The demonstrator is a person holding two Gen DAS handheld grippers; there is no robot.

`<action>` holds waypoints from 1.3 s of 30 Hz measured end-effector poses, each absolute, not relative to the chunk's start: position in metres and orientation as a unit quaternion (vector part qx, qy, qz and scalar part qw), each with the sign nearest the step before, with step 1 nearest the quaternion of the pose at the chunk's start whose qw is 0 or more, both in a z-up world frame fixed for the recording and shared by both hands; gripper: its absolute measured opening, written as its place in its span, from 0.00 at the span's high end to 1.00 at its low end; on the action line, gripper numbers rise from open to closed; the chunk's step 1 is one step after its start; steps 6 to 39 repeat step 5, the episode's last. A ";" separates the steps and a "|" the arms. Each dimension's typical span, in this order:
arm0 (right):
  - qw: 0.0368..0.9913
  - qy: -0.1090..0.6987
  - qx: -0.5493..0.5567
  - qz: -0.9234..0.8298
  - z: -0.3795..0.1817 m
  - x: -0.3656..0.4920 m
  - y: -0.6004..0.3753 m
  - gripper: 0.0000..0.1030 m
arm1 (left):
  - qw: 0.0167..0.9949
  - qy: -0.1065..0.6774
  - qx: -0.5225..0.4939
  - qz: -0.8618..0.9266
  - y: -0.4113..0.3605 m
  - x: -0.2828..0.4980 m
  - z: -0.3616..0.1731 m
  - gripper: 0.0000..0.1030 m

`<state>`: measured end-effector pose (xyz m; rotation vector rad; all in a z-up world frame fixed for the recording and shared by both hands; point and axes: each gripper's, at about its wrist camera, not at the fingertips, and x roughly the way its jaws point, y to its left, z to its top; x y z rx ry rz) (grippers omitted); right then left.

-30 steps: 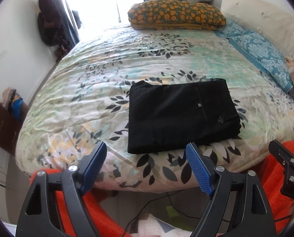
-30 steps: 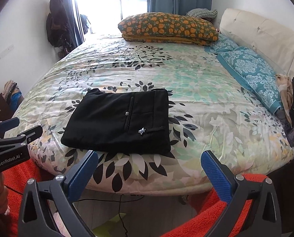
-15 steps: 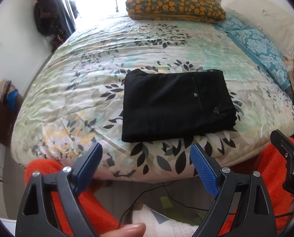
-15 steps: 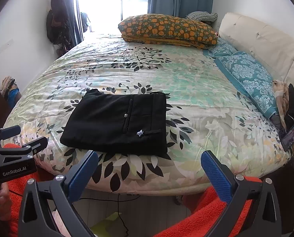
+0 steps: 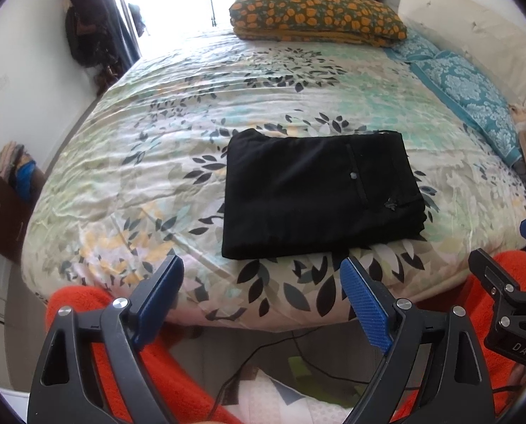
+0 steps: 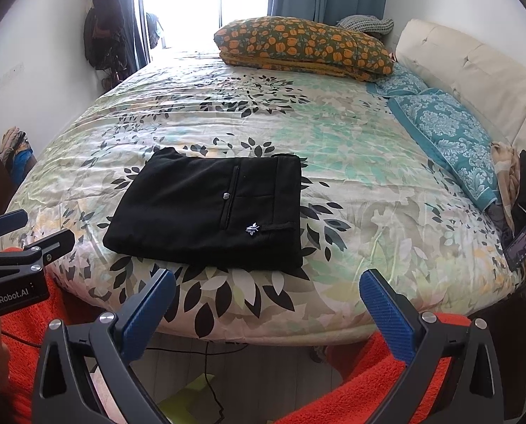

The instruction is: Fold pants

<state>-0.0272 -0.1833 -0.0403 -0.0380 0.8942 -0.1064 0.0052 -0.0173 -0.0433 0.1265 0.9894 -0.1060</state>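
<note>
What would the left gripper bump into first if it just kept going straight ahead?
Probably the near edge of the bed, then the folded black pants lying just beyond. The left gripper is open and empty, held off the bed, though depth is hard to judge.

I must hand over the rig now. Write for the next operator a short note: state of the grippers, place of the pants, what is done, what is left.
Left gripper: open, empty, held off the near edge of the bed.
Right gripper: open, empty, also off the near edge.
Black pants: lying flat on the bedspread near that edge, in a compact rectangle, pocket side up; neither gripper touches them.
Done: the fold looks complete.
Left: probably nothing, perhaps only square the edges.
</note>
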 end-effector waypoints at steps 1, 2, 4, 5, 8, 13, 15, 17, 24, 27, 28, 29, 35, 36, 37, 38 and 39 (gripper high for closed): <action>0.899 0.434 -0.018 -0.052 -0.041 -0.027 -0.183 0.00 | 0.876 0.477 0.057 -0.052 -0.016 0.006 -0.044 0.11; 0.898 0.436 -0.018 -0.052 -0.043 -0.026 -0.183 0.00 | 0.875 0.477 0.052 -0.056 -0.015 0.005 -0.045 0.11; 0.898 0.438 -0.018 -0.050 -0.043 -0.026 -0.183 0.00 | 0.879 0.471 0.052 -0.057 -0.015 0.003 -0.045 0.11; 0.898 0.437 -0.018 -0.050 -0.043 -0.026 -0.182 0.00 | 0.881 0.467 0.057 -0.056 -0.016 0.002 -0.044 0.11; 0.898 0.437 -0.018 -0.050 -0.043 -0.026 -0.182 0.00 | 0.881 0.467 0.057 -0.056 -0.016 0.002 -0.044 0.11; 0.898 0.437 -0.018 -0.050 -0.043 -0.026 -0.182 0.00 | 0.881 0.467 0.057 -0.056 -0.016 0.002 -0.044 0.11; 0.898 0.437 -0.018 -0.050 -0.043 -0.026 -0.182 0.00 | 0.881 0.467 0.057 -0.056 -0.016 0.002 -0.044 0.11; 0.898 0.437 -0.018 -0.050 -0.043 -0.026 -0.182 0.00 | 0.881 0.467 0.057 -0.056 -0.016 0.002 -0.044 0.11; 0.898 0.437 -0.018 -0.050 -0.043 -0.026 -0.182 0.00 | 0.881 0.467 0.057 -0.056 -0.016 0.002 -0.044 0.11; 0.898 0.437 -0.018 -0.050 -0.043 -0.026 -0.182 0.00 | 0.881 0.467 0.057 -0.056 -0.016 0.002 -0.044 0.11; 0.898 0.437 -0.018 -0.050 -0.043 -0.026 -0.182 0.00 | 0.881 0.467 0.057 -0.056 -0.016 0.002 -0.044 0.11; 0.898 0.437 -0.018 -0.050 -0.043 -0.026 -0.182 0.00 | 0.881 0.467 0.057 -0.056 -0.016 0.002 -0.044 0.11; 0.898 0.437 -0.018 -0.050 -0.043 -0.026 -0.182 0.00 | 0.881 0.467 0.057 -0.056 -0.016 0.002 -0.044 0.11; 0.898 0.437 -0.018 -0.050 -0.043 -0.026 -0.182 0.00 | 0.881 0.467 0.057 -0.056 -0.016 0.002 -0.044 0.11; 0.898 0.437 -0.018 -0.050 -0.043 -0.026 -0.182 0.00 | 0.881 0.467 0.057 -0.056 -0.016 0.002 -0.044 0.11; 0.898 0.437 -0.018 -0.050 -0.043 -0.026 -0.182 0.00 | 0.881 0.467 0.057 -0.056 -0.016 0.002 -0.044 0.11; 0.898 0.437 -0.018 -0.050 -0.043 -0.026 -0.182 0.00 | 0.881 0.467 0.057 -0.056 -0.016 0.002 -0.044 0.11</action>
